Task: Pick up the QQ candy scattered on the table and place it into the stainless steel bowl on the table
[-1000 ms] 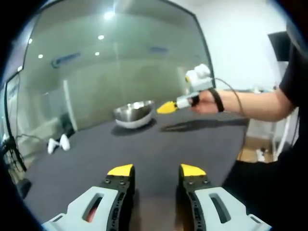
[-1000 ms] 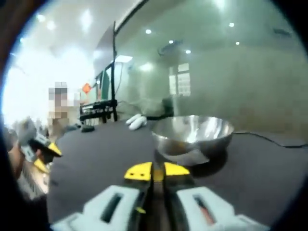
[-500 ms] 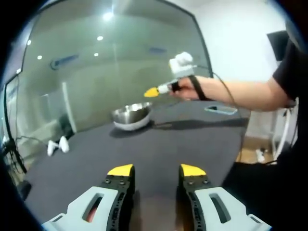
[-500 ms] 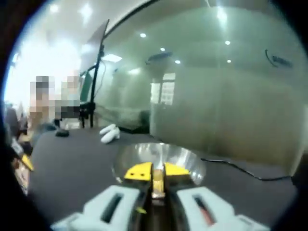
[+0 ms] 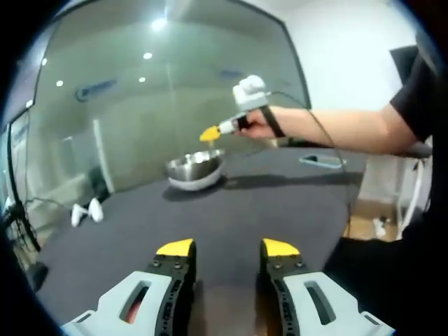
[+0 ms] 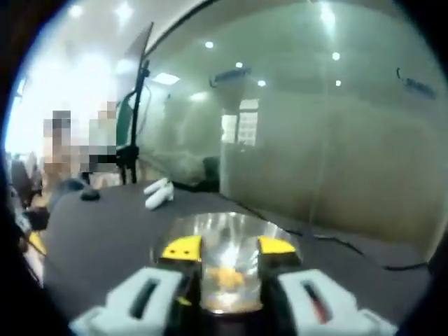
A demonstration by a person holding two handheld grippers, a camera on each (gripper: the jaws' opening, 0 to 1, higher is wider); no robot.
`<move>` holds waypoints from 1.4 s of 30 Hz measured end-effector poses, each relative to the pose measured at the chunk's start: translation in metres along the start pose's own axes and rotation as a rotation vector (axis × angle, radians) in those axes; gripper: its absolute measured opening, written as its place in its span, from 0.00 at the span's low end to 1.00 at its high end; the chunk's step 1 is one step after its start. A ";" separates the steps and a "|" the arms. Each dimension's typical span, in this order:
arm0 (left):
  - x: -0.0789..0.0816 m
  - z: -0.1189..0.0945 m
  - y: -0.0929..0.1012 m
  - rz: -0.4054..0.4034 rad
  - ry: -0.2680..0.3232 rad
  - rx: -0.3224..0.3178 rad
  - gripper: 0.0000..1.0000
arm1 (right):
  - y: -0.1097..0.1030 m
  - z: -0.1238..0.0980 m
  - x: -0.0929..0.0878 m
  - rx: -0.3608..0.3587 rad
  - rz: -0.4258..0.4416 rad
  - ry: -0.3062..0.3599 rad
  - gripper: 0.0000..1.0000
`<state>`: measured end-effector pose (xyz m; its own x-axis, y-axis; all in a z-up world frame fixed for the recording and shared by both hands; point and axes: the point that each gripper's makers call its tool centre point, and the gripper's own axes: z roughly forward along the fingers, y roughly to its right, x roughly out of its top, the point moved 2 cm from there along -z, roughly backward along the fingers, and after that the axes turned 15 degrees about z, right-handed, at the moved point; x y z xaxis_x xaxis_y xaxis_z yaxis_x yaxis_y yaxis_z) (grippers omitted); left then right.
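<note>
My right gripper (image 6: pixel 227 246) has just parted its jaws over the stainless steel bowl (image 6: pixel 225 238), dropping the candy (image 6: pixel 225 276) (delivered, I judge); my left gripper (image 5: pixel 227 248) idles, apart.

In the left gripper view, we see the round stainless steel bowl (image 5: pixel 194 170) standing on the dark grey table (image 5: pixel 231 224), ahead at about 12 o'clock of the left gripper (image 5: pixel 227 248). The right gripper (image 5: pixel 208 133) hangs just above the bowl's rim at 1 o'clock. Two small white oblong objects (image 5: pixel 85 212) lie well apart at the bowl's 9 o'clock. A flat rectangular phone-like slab (image 5: pixel 322 161) lies at its 3 o'clock.

In the right gripper view, an orange candy piece (image 6: pixel 227 278) lies inside the bowl (image 6: pixel 221 231), between the parted jaws of the right gripper (image 6: pixel 227 247).
</note>
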<state>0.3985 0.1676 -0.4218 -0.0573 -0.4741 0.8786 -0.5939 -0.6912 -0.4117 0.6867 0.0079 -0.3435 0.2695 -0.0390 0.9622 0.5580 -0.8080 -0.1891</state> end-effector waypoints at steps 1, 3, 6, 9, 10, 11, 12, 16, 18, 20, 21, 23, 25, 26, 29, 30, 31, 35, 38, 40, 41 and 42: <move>0.000 0.000 0.000 0.001 0.000 0.000 0.38 | -0.001 -0.005 -0.001 -0.013 0.005 0.014 0.29; -0.001 0.000 0.000 -0.003 0.000 0.002 0.38 | 0.002 -0.006 0.002 -0.010 0.021 0.019 0.28; 0.000 0.001 0.000 0.000 -0.001 0.004 0.38 | 0.002 -0.012 0.000 -0.003 0.056 0.022 0.27; 0.002 0.002 0.001 0.000 0.009 0.001 0.38 | -0.002 -0.022 -0.003 -0.002 0.040 0.018 0.26; 0.003 0.002 0.001 0.001 0.010 0.001 0.38 | -0.004 -0.027 -0.004 0.007 0.048 0.016 0.26; 0.003 0.002 0.001 0.003 0.010 0.001 0.38 | -0.007 -0.030 -0.005 0.022 0.072 0.013 0.26; 0.003 0.003 0.001 0.003 0.010 0.001 0.38 | -0.009 -0.033 -0.006 0.034 0.095 0.014 0.26; 0.004 0.004 0.003 0.006 0.010 -0.006 0.38 | -0.014 -0.050 -0.007 0.035 0.082 0.015 0.26; 0.006 0.004 0.005 0.011 0.023 -0.016 0.38 | -0.021 -0.064 -0.007 0.064 0.081 0.018 0.24; 0.008 0.004 0.006 0.014 0.027 -0.020 0.38 | -0.031 -0.079 -0.006 0.118 0.095 0.040 0.21; 0.008 0.005 0.006 0.018 0.025 -0.020 0.38 | -0.021 -0.076 -0.004 0.114 0.096 0.042 0.22; 0.008 0.005 0.005 0.018 0.023 -0.017 0.38 | -0.020 -0.092 -0.004 0.126 0.078 0.069 0.23; 0.008 0.005 0.003 0.011 0.027 -0.009 0.38 | -0.020 -0.108 -0.009 0.141 0.016 0.080 0.24; 0.009 0.005 0.002 0.009 0.028 -0.005 0.38 | -0.020 -0.116 -0.016 0.147 -0.015 0.071 0.24; 0.008 0.005 0.000 0.008 0.030 -0.003 0.39 | -0.022 -0.137 -0.036 0.159 -0.035 0.065 0.26; 0.008 0.006 -0.001 0.008 0.030 0.002 0.39 | -0.023 -0.140 -0.041 0.166 -0.039 0.055 0.27; 0.009 0.006 -0.004 0.005 0.034 0.018 0.39 | -0.029 -0.150 -0.051 0.175 -0.056 0.028 0.29; 0.012 0.008 -0.007 -0.009 0.047 0.033 0.39 | -0.027 -0.169 -0.067 0.165 -0.077 0.011 0.29; 0.013 0.010 -0.005 -0.002 0.044 0.032 0.39 | -0.026 -0.183 -0.075 0.153 -0.057 0.023 0.29; 0.013 0.010 -0.004 -0.004 0.047 0.030 0.39 | -0.023 -0.191 -0.076 0.141 -0.038 0.042 0.29; 0.014 0.010 -0.003 -0.004 0.048 0.030 0.39 | -0.020 -0.194 -0.076 0.137 -0.025 0.048 0.28; 0.014 0.010 -0.004 -0.004 0.048 0.030 0.39 | -0.017 -0.196 -0.077 0.129 -0.003 0.056 0.28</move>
<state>0.4076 0.1578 -0.4100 -0.0944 -0.4453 0.8904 -0.5695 -0.7094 -0.4152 0.5030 -0.0906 -0.3756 0.2253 -0.0721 0.9716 0.6559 -0.7262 -0.2060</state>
